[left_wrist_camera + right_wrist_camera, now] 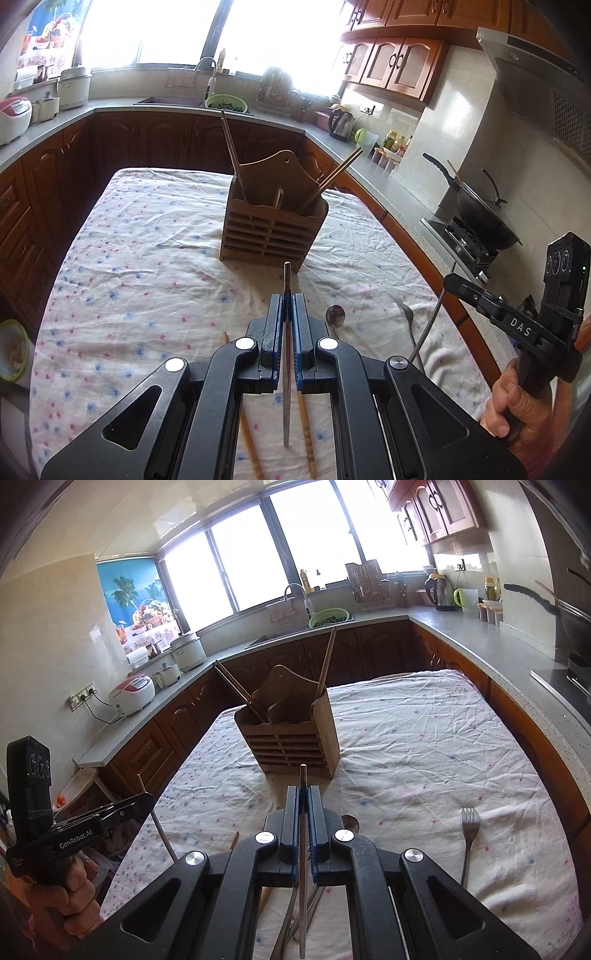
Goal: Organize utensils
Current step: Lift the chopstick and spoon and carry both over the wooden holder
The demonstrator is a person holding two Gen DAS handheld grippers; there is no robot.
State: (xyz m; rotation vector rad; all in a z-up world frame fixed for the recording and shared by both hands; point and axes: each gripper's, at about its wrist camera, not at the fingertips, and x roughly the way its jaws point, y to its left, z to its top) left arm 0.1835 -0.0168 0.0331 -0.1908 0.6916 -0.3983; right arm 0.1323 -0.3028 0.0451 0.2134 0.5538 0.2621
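left gripper (287, 314) jaws pinching metal chopstick (287, 280) | right gripper (303, 805) jaws pinching metal rod (303, 775) | risk: thin utensils pivoting, missing wooden holder (273, 221) compartments

Ahead of you the flowered cloth (147, 258) lies bare up to the wooden holder (271, 218); chopsticks (231, 147) lean out of its two compartments, narrowing both openings, while a spoon (335, 316) and fork (469, 827) lie near your right
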